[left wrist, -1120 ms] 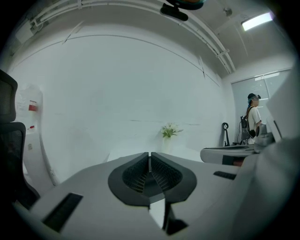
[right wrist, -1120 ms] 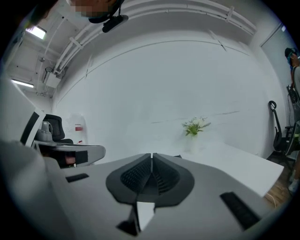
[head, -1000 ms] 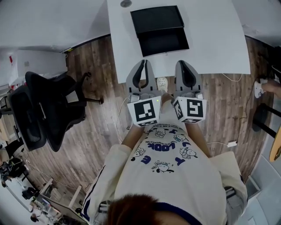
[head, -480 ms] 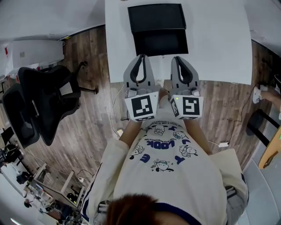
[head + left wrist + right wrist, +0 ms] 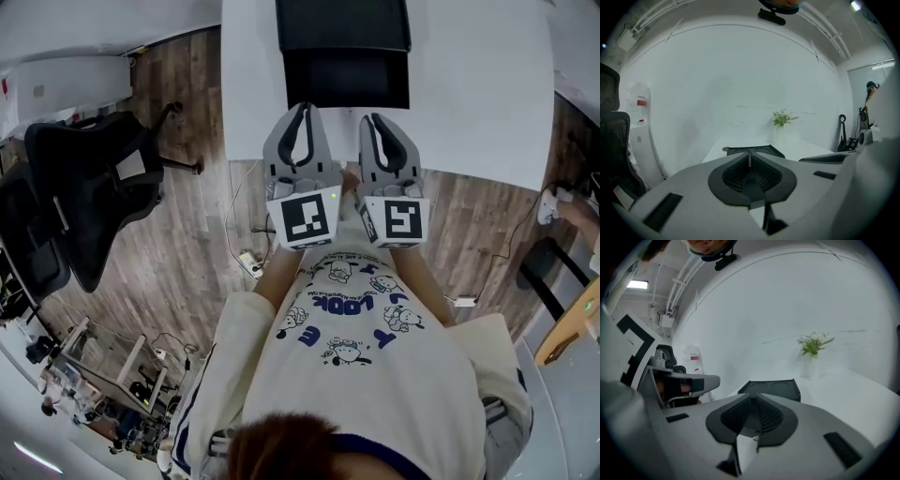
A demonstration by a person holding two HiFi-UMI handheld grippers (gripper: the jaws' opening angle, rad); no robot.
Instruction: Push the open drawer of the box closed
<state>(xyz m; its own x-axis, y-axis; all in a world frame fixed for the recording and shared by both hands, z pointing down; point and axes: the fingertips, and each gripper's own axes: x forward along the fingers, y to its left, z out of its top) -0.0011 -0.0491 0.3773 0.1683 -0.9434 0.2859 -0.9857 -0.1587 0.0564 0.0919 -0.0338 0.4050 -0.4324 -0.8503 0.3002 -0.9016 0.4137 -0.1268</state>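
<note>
The black box stands on the white table, its open drawer pulled out toward me. My left gripper and right gripper hover side by side just short of the drawer's front, over the table's near edge. Both are shut with nothing between the jaws. In the left gripper view the closed jaws point at the box, which is a little way ahead. The right gripper view shows its jaws closed too, with the box beyond them.
A black office chair stands on the wooden floor to the left. Cables and a power strip lie under the table's edge. A small plant in a white vase stands at the table's far side by the white wall.
Both grippers have moved forward and lower, closer to the drawer's front. Their jaws stay closed.
</note>
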